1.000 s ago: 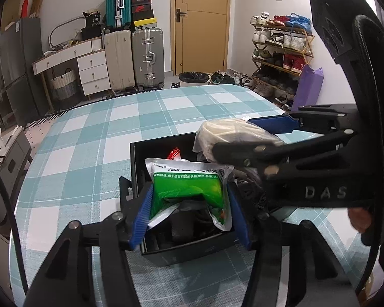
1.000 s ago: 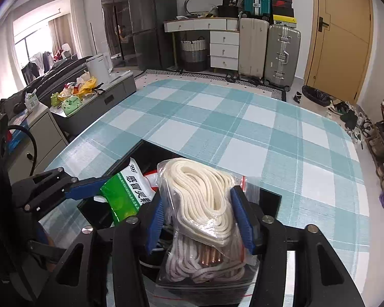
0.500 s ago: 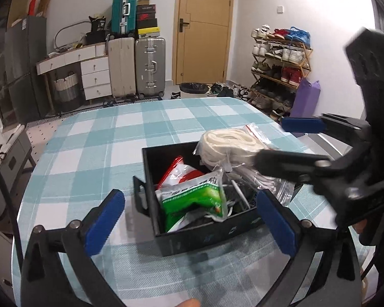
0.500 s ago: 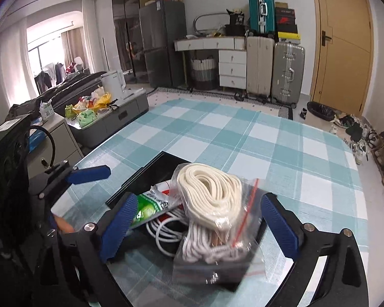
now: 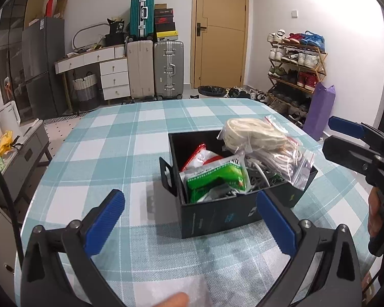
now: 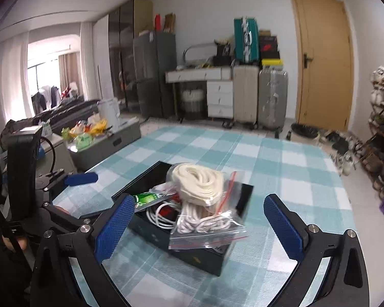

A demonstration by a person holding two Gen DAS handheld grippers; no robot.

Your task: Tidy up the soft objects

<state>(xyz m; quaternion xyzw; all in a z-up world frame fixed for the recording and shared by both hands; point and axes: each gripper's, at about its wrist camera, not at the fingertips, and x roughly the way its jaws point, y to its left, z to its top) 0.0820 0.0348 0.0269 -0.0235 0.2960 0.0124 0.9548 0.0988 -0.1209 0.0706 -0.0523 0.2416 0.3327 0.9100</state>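
Both tools, left (image 5: 190, 211) and right (image 6: 201, 227), gape empty; box (image 5: 217, 215) apparently overfull.

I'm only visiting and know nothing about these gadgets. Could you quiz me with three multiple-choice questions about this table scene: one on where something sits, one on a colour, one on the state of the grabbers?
1. Where does the clear bag of white rope sit?
A. on the floor
B. on top of the black box's contents, overhanging its rim
C. in a gripper

2. What colour are the gripper pads?
A. blue
B. red
C. yellow

3. How do the left gripper and right gripper stand?
A. both shut
B. one holds a green packet
C. both open, holding nothing

Answers: B, the bag droops over the box edge; A, every pad is blue; C, wide gaps between the fingers.
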